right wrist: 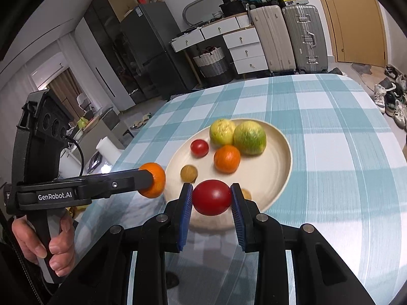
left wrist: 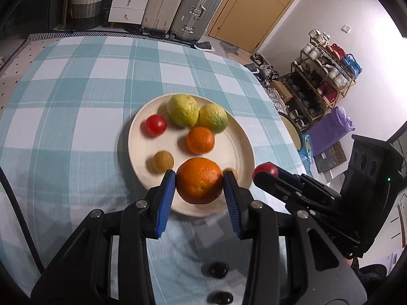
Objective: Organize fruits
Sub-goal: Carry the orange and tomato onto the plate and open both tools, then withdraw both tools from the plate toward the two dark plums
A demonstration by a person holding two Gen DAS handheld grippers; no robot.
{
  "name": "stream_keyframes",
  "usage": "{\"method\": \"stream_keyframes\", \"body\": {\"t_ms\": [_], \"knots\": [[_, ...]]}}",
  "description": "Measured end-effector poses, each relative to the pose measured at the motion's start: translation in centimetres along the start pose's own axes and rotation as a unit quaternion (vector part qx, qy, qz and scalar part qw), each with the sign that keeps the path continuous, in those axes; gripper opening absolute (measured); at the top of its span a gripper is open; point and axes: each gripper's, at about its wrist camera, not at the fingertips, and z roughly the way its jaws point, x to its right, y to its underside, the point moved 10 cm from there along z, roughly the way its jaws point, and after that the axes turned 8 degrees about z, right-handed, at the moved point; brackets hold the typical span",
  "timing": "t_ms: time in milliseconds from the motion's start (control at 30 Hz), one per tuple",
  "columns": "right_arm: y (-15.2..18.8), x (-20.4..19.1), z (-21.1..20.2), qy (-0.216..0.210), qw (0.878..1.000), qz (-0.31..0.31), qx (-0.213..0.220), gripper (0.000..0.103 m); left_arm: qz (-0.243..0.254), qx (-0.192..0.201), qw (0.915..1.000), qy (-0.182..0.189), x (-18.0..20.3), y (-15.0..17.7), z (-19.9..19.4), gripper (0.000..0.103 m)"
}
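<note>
One cream plate [left wrist: 244, 137] sits on the blue-and-white checked tablecloth [left wrist: 76, 96] and holds most of the fruit. Largest on it are two yellow-green fruits [left wrist: 182, 110], touching each other at the far side. Just nearer lies a small orange [left wrist: 200, 139], with a small red tomato [left wrist: 155, 125] to the left of the green pair. Smallest are a round tan fruit [left wrist: 163, 162] near the plate's near-left rim and another tan fruit [left wrist: 232, 172], mostly hidden behind a fingertip.

Above the plate's near edge, the left gripper [left wrist: 199, 181] pinches a large orange [left wrist: 199, 180] between its blue pads, both pads pressed against the peel. To its right, the right gripper [right wrist: 212, 197] pinches a red tomato [right wrist: 212, 197] the same way, over the plate's near rim. A hand [right wrist: 48, 241] grips the left tool's handle in the right wrist view
</note>
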Motion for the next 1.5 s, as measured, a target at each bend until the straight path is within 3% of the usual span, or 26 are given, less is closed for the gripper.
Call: {"method": "stream_keyframes", "body": {"t_ms": [433, 767, 1100, 1200, 1300, 1500], "knots": [[-3.8, 1.9, 3.3, 0.024, 1.000, -0.006, 0.002, 0.031, -0.006, -0.004, 0.9999, -0.009, -2.3, -4.1, 3.8, 0.036], [-3.7, 3.6, 5.6, 0.039, 0.999, 0.005, -0.013, 0.031, -0.005, -0.020, 0.9998, -0.005, -3.1, -4.1, 6.7, 0.036], [-3.5, 3.9, 6.3, 0.034, 0.999, 0.021, -0.012, 0.031, -0.011, -0.015, 0.9998, 0.000, -3.2, -4.3, 7.3, 0.036], [-3.7, 3.4, 6.1, 0.033, 0.999, 0.014, -0.008, 0.033, -0.008, -0.008, 0.9999, 0.000, -3.0, -4.6, 6.8, 0.038], [-4.1, 3.0, 5.3, 0.033, 0.999, 0.012, 0.010, 0.047, -0.009, -0.005, 0.9999, -0.001, -2.7, -4.7, 6.3, 0.043], [-4.7, 3.0, 3.4, 0.034, 0.999, 0.020, 0.030, 0.051, -0.004, -0.001, 1.0000, -0.007, -2.1, -4.3, 4.6, 0.046]]}}
